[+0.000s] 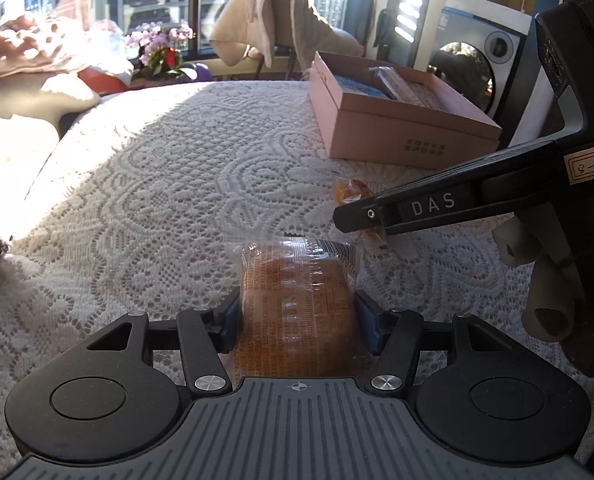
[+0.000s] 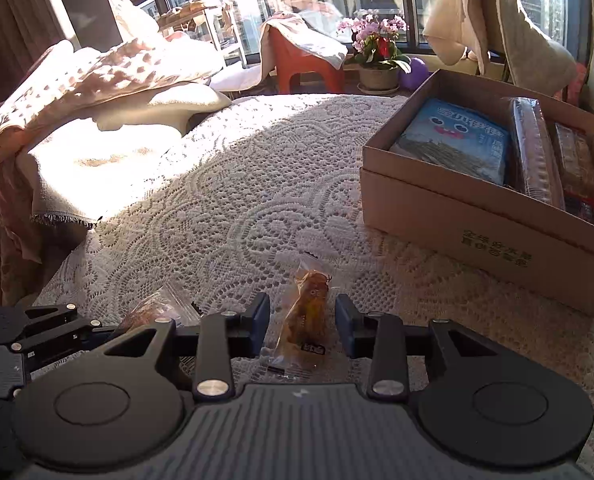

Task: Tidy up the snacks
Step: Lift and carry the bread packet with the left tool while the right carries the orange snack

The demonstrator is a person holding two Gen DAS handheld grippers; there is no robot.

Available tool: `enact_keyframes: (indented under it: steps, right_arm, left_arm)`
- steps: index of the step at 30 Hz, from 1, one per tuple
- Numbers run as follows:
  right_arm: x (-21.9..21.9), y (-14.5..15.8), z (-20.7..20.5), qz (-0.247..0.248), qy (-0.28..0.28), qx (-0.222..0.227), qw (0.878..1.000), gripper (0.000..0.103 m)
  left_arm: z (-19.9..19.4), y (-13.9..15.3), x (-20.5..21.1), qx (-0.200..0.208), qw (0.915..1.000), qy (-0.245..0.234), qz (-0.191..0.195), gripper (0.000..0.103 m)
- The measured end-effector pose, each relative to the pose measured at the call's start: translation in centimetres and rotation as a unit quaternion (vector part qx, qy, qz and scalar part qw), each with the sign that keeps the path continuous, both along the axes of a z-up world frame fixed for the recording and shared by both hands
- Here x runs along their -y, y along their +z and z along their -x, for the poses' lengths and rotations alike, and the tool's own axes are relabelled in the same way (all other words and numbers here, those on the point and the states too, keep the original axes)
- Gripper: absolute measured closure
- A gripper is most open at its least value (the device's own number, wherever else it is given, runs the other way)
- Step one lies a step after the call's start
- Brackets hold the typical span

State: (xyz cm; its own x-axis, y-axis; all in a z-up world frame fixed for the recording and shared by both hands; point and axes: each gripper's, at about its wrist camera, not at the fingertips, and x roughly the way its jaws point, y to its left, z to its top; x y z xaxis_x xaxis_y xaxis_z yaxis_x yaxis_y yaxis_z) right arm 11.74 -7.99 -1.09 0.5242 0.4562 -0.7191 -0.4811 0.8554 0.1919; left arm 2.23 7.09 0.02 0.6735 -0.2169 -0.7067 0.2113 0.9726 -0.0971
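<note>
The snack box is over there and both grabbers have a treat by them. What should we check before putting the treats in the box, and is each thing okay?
1. Left gripper holding the wrapped cake: ok, both pads sit against its sides.
2. Right gripper holding the small orange snack: not ok, gaps show between the pads and the wrapper.
3. Pink box open on top: ok.
4. Room in the box: cannot tell, the blue packet and other packs fill most of what shows.
5. Lace tablecloth free of things on the way to the box: ok.

Sunlit home, probably a flat: lace tablecloth (image 2: 233,184), potted flowers (image 2: 377,46), washing machine (image 1: 471,60).
</note>
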Motion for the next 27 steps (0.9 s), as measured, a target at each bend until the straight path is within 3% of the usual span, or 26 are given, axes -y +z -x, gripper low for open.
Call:
enact_keyframes:
  steps: [1,5,10,13,17,21,23,25,27]
  right_arm:
    - [-0.1,-0.1,0.2,0.006,0.003,0.001,1.0,0.078]
    - [1.2,0.4,2.0,0.009,0.008,0.014,1.0,0.078]
    - [5.0,1.3,4.6,0.026,-0.016,0.042,0.999,0.082]
    - [6.6,1.4,5.6,0.037,-0.031,0.055,0.997,0.082]
    - [8.1,1.2,6.5,0.038,-0.043,0.06,0.997,0.082]
    - [8.7,1.0,7.1,0.038,-0.033,0.072,0.996,0.082]
    - [8.3,1.2,7.2,0.037,-0.017,0.086,0.996,0.072]
    - [7.5,1.3,7.2,0.036,0.011,0.103,0.994,0.05]
    - [6.4,1.1,7.0,0.045,0.035,0.112,0.992,0.049]
  left_arm:
    - [0.0,0.0,0.0,-0.001,1.0,-0.001,0.0,0.041]
    - [-0.1,0.3,0.0,-0.016,0.9998,-0.009,0.003,0.041]
    - [-0.8,0.9,-0.9,-0.072,0.9944,-0.032,0.07,0.039]
    - [-1.3,1.2,-0.7,-0.087,0.9934,-0.033,0.067,0.04]
    - [-1.5,1.9,0.2,-0.084,0.9946,-0.038,0.046,0.045]
    - [-1.0,3.3,1.3,-0.056,0.9963,-0.049,0.044,0.046]
    - [-0.9,4.1,1.4,-0.046,0.9964,-0.053,0.048,0.046]
    - [-1.0,4.6,1.4,-0.041,0.9968,-0.052,0.043,0.046]
    - [-1.2,4.5,1.2,-0.044,0.9971,-0.047,0.039,0.046]
